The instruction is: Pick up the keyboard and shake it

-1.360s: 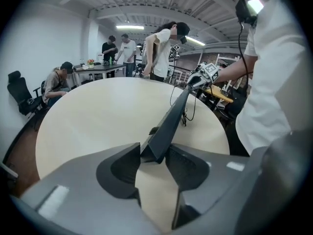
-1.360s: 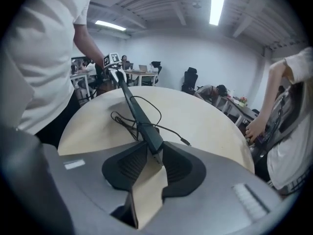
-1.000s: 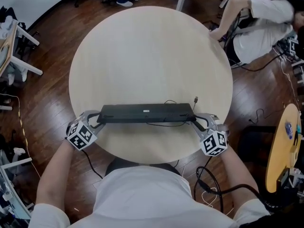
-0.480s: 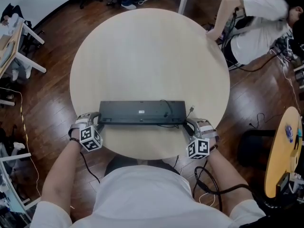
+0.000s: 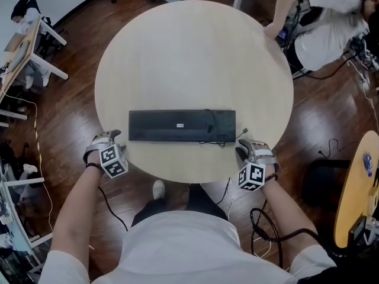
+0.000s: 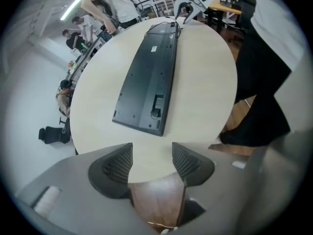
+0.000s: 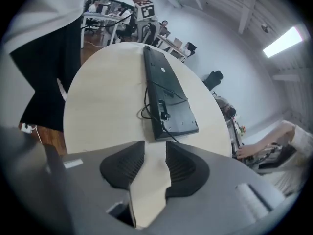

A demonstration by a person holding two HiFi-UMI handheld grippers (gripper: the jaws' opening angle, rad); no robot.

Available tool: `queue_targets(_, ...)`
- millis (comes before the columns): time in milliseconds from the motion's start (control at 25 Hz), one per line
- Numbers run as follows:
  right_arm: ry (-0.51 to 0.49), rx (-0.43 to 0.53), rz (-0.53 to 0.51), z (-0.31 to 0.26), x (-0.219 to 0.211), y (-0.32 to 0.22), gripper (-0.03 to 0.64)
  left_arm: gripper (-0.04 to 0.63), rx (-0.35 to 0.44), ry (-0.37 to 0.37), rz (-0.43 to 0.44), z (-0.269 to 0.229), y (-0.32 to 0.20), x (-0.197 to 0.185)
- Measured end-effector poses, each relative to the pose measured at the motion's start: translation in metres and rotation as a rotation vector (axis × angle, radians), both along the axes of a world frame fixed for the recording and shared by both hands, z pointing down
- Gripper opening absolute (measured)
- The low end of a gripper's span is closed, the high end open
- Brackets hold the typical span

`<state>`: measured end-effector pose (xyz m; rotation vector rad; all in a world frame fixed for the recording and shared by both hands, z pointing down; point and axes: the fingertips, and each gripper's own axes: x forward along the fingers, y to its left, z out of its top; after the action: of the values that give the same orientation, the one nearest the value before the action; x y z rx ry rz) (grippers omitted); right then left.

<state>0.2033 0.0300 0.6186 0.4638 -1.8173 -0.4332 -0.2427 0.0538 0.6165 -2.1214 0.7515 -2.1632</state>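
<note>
Lying flat, one keyboard [image 5: 172,126], one round table [image 5: 189,58]

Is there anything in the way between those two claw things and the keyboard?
Nothing solid. The left gripper and right gripper, jaws opening and empty, face the keyboard across bare table. Only the keyboard's own loose cable trails off its end toward the right gripper.

Room looking bright, even. Long ceiling light strips [image 7: 286,39] glowing white. Faint soft shadows lying on worktop [image 5: 195,64]. Gripper views bending round, edges going dark, blurry.
</note>
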Motion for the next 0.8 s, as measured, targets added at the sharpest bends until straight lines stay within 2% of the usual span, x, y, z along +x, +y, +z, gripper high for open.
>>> queue_targets(80, -0.040, -0.025, 0.092, -0.004, 0.010, 0.007, 0.139, 0.245, 0.011, 0.057, -0.090, -0.006, 0.012, -0.008)
queue_targets(160, -0.108, -0.046, 0.211, -0.013, 0.020, 0.017, 0.141, 0.245, 0.052, 0.155, -0.191, -0.017, 0.020, -0.009)
queue_targets(280, -0.245, -0.079, 0.395, -0.032, 0.028, 0.039, 0.146, 0.244, 0.135, 0.370, -0.328, -0.046, 0.035, -0.003)
queue_targets(360, -0.326, -0.098, 0.483, -0.046, 0.024, 0.061, 0.152, 0.244, 0.180, 0.510, -0.378, -0.069, 0.052, 0.002)
queue_targets(600, -0.548, -0.122, 0.624, -0.105, -0.021, 0.172, 0.163, 0.241, 0.230, 0.894, -0.411, -0.133, 0.150, 0.014)
queue_targets(720, -0.681, -0.169, 0.696, -0.132, -0.052, 0.240, 0.163, 0.241, 0.220, 1.022, -0.389, -0.157, 0.204, 0.022)
queue_targets(800, -0.743, -0.218, 0.705, -0.147, -0.073, 0.284, 0.164, 0.241, 0.207, 1.082, -0.364, -0.170, 0.242, 0.032)
